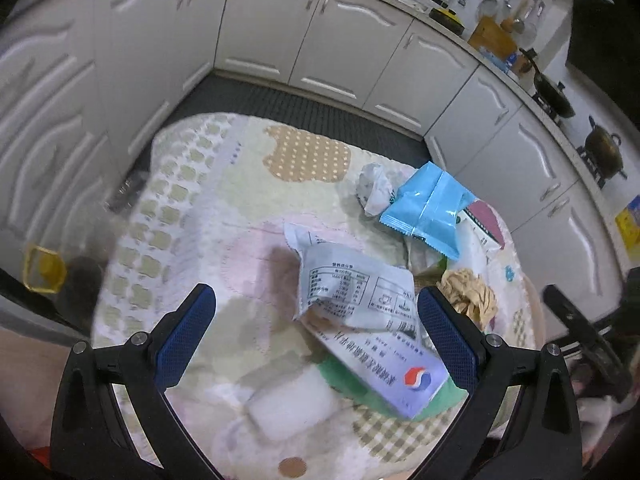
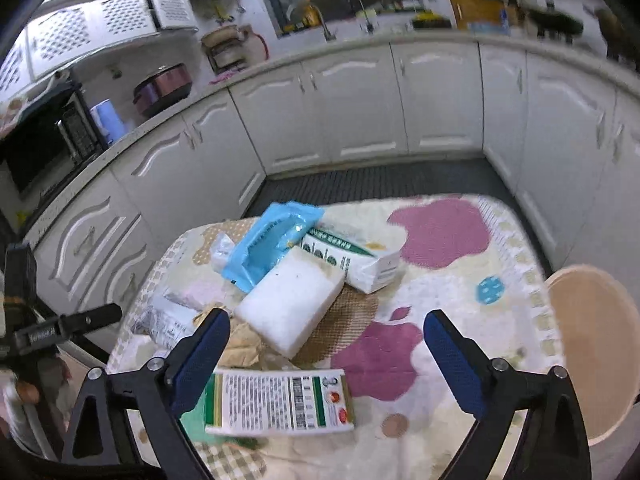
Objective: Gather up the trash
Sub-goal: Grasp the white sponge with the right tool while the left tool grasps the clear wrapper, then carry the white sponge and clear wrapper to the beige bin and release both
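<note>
Trash lies on a patterned tablecloth. In the left wrist view I see a grey printed wrapper, a white box with a red and blue logo, a blue packet, crumpled white paper, crumpled brown paper and a white foam block. My left gripper is open above the wrapper and box. In the right wrist view I see a flat printed box, the white foam block, the blue packet and a green-and-white pack. My right gripper is open above the flat box.
White kitchen cabinets curve around the table, with a dark floor mat between. A beige round stool stands at the table's right. A yellow-rimmed container sits low at the left. The other gripper's black frame shows at left.
</note>
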The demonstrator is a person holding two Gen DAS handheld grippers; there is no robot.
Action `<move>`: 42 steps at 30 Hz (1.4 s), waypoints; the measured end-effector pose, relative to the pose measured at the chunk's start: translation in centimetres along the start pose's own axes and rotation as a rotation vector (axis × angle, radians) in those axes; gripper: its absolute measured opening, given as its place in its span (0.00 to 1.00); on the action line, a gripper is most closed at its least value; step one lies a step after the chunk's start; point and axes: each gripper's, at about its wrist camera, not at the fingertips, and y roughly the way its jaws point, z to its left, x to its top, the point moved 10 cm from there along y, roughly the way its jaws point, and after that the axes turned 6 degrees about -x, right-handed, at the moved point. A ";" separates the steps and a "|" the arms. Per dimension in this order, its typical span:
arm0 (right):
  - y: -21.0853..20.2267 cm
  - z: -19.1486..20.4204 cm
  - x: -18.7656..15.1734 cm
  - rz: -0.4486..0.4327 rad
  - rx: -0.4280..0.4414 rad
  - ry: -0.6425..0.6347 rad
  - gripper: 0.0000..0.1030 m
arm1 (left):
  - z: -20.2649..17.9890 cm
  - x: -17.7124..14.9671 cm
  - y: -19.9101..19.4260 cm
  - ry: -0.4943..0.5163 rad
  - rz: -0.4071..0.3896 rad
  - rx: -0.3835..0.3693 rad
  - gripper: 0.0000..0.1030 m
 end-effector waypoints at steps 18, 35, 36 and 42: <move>9.1 4.0 -0.4 0.230 0.168 0.143 0.60 | 0.2 0.7 5.4 0.056 0.121 0.031 0.55; 0.2 3.2 3.0 0.023 0.215 0.094 0.57 | 0.2 2.2 0.1 0.081 0.023 0.025 0.12; 0.0 3.2 2.9 0.022 0.216 0.092 0.57 | 0.3 2.3 -0.2 0.071 0.012 0.014 0.13; -0.2 3.4 2.1 0.036 0.218 0.086 0.57 | 1.6 1.2 0.6 -0.053 0.056 -0.105 0.68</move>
